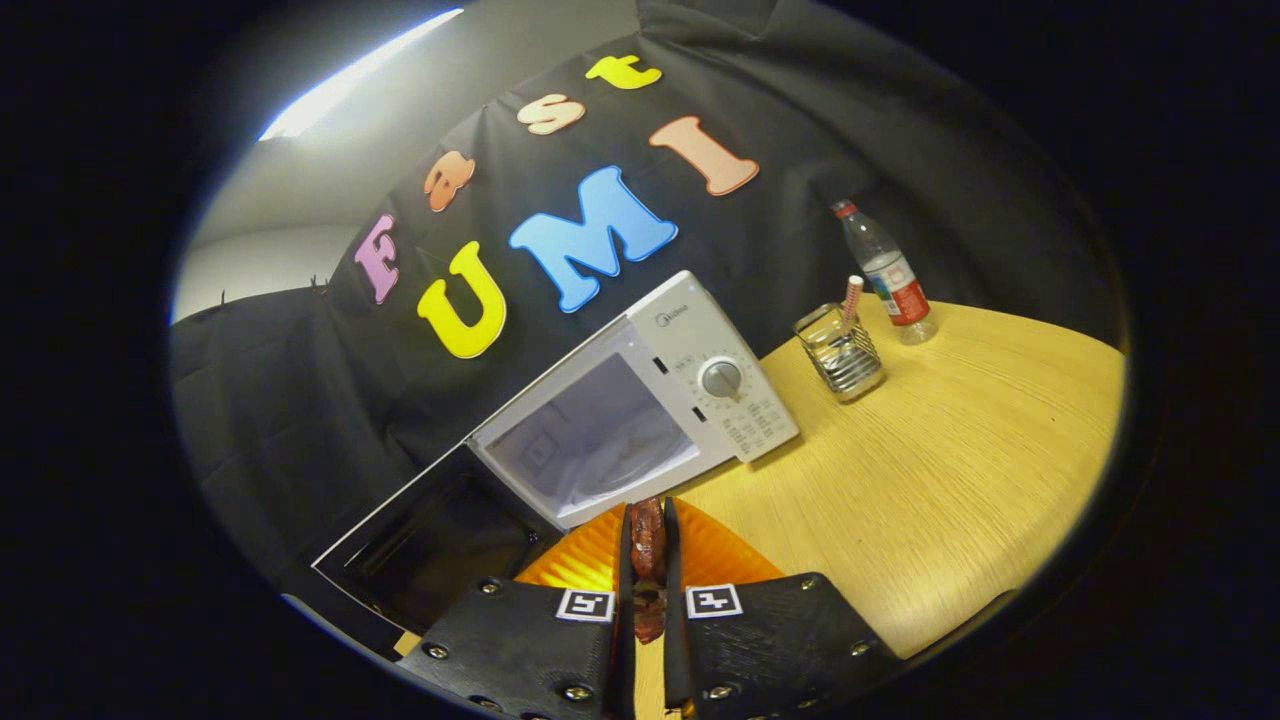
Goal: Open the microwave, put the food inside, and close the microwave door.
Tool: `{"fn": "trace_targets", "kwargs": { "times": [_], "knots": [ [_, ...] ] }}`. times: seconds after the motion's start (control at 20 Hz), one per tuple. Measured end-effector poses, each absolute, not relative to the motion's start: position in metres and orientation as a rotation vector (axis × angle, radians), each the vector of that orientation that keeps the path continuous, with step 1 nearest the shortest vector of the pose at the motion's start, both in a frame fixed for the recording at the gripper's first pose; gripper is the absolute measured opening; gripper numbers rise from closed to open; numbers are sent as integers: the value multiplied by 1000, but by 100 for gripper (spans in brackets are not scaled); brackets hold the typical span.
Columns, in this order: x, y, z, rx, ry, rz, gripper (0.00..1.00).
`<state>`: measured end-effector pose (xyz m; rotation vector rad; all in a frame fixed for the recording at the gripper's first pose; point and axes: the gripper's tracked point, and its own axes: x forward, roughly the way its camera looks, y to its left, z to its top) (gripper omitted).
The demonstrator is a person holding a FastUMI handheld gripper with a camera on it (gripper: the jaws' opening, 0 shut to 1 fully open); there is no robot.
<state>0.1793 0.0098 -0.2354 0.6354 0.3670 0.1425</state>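
A white microwave [700, 340] stands on the wooden table [950, 470], just beyond my fingers. Its door [430, 545] is swung open to the left, dark inner face showing. The lit cavity [590, 440] with its glass turntable faces me. My gripper [648, 515] is shut on a reddish-brown piece of food [648, 540], pinched lengthwise between both fingers. Under the fingers lies an orange plate [585, 565], right in front of the cavity's opening. The food's tip is close to the cavity's lower edge.
A ribbed glass jar [840, 355] with a striped straw stands to the right of the microwave. Behind it is a plastic water bottle [888, 275] with a red cap. Bare tabletop stretches to the right of my fingers.
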Motion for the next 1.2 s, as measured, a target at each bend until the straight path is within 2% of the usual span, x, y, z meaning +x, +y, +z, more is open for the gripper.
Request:
{"fn": "trace_targets", "kwargs": {
  "times": [0.3,0.7,1.2],
  "knots": [
    [248,72,-212,597,357,160,12],
    [365,124,-254,580,381,80,11],
    [466,139,-289,587,339,-11,11]
  ]
}}
